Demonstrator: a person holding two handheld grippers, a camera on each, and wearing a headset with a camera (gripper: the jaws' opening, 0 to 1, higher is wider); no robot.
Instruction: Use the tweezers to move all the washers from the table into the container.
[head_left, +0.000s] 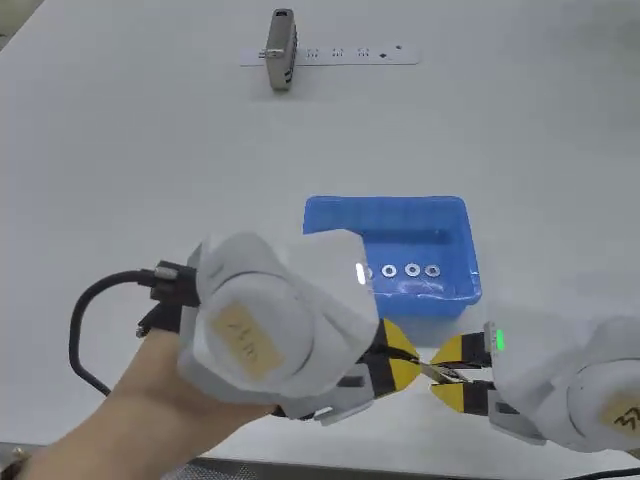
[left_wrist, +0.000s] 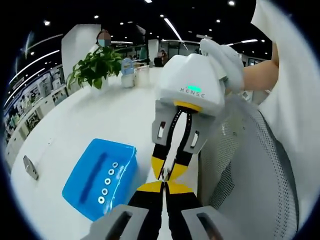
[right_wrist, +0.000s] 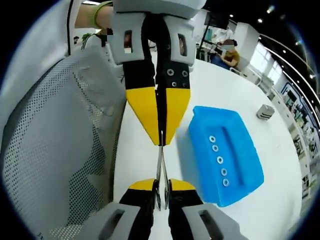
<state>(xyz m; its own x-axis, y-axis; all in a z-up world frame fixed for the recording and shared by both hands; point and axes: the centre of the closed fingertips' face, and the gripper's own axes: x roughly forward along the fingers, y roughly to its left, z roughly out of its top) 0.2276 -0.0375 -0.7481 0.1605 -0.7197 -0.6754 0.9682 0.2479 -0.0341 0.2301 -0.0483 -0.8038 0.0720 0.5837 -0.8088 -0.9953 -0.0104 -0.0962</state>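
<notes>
A person's hand (head_left: 150, 400) is holding the left gripper (head_left: 400, 367) just in front of the blue container (head_left: 330, 215), to its near left, with a black cable (head_left: 85, 310) looping off its back end. The gripper's pale body is blocking the container's near-left corner in the head view. Its yellow-tipped jaws are pressing together on one end of the tweezers (right_wrist: 161, 165), which are bridging the short gap in front of the container. The right gripper (head_left: 458, 373) is sitting at the container's near right, its jaws clenching the tweezers' other end, so the two grippers are meeting nose to nose. The washers (head_left: 412, 270) are lying in a row inside the container, on its floor near the front wall; five are showing in each gripper view. Beyond the container, well apart on the white table (head_left: 150, 150), a power strip (head_left: 340, 55) is lying with a grey adapter (head_left: 282, 48) plugged in. A mesh chair back (right_wrist: 65, 125) is standing on the person's side of the container.
</notes>
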